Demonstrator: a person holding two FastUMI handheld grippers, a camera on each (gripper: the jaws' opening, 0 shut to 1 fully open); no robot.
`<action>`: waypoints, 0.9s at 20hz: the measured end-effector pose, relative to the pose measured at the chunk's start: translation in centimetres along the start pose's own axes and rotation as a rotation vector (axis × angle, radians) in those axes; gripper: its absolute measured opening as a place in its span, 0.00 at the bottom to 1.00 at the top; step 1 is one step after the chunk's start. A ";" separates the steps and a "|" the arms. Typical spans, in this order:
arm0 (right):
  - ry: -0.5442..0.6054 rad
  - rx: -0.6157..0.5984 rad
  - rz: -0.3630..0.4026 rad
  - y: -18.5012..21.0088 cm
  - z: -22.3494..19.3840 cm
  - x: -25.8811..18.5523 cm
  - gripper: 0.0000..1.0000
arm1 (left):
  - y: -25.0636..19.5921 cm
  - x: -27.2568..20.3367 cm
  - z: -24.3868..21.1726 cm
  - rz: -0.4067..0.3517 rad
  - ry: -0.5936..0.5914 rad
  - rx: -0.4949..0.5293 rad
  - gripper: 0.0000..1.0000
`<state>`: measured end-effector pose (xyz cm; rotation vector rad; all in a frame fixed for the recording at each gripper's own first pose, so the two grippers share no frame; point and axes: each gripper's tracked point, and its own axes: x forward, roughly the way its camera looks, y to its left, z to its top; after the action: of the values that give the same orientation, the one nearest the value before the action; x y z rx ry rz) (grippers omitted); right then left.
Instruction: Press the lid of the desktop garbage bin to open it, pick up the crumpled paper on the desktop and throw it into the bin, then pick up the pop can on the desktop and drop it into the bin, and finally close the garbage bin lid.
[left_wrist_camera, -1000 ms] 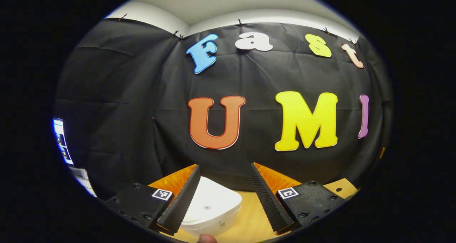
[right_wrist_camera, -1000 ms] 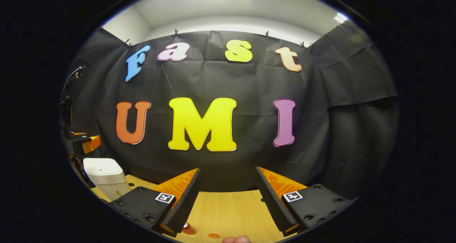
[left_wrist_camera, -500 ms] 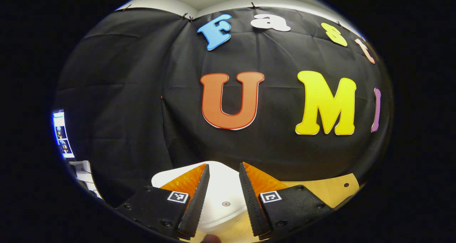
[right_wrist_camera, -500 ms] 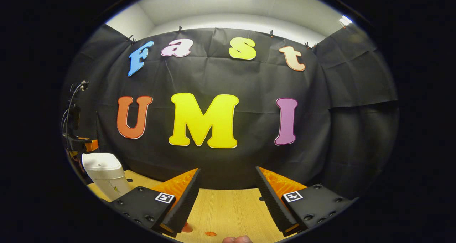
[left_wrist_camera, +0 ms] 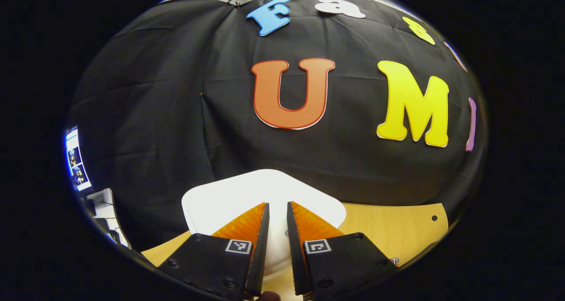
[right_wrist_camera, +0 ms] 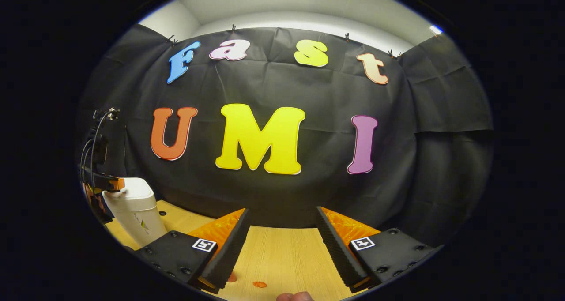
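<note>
Left gripper is hovering over the bin's white lid, fingers nearly together with a thin gap and nothing between them. Whether the tips are touching the lid, I can't tell. Right gripper is waiting wide and empty above the table; bin is sitting far to its left. Risk: an off-centre or angled press is likely sliding or tipping the bin without popping the lid.

The left claw hides the middle of the bin lid.
</note>
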<state>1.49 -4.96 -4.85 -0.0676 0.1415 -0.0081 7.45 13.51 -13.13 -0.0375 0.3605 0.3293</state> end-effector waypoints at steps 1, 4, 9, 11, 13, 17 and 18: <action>0.003 0.001 -0.001 0.0 -0.1 0.0 0.92 | -0.1 0.2 -0.5 0.000 0.017 0.006 0.28; 0.012 0.001 -0.002 0.1 -0.6 0.3 0.92 | -0.2 0.1 -0.9 0.008 0.018 0.052 0.23; 0.035 -0.003 0.018 1.1 -1.5 0.6 0.94 | 0.1 -0.1 -1.4 0.014 0.011 0.083 0.15; 0.045 -0.017 0.040 1.8 -1.9 0.5 0.94 | 0.2 0.0 -1.7 0.030 0.015 0.106 0.10; 0.046 -0.034 0.061 2.6 -1.9 0.4 0.94 | 0.3 -0.1 -1.6 0.036 0.003 0.089 0.08; 0.029 -0.058 0.088 3.5 -1.1 -0.2 0.94 | 0.3 -0.6 -0.2 -0.006 -0.085 0.120 0.07; 0.021 -0.064 0.087 3.4 -0.9 -0.5 0.94 | 0.3 -0.7 -0.2 -0.007 -0.085 0.122 0.06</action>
<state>0.89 -1.64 -5.85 -0.1257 0.1652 0.0827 6.68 13.58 -13.06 0.0947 0.2953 0.3007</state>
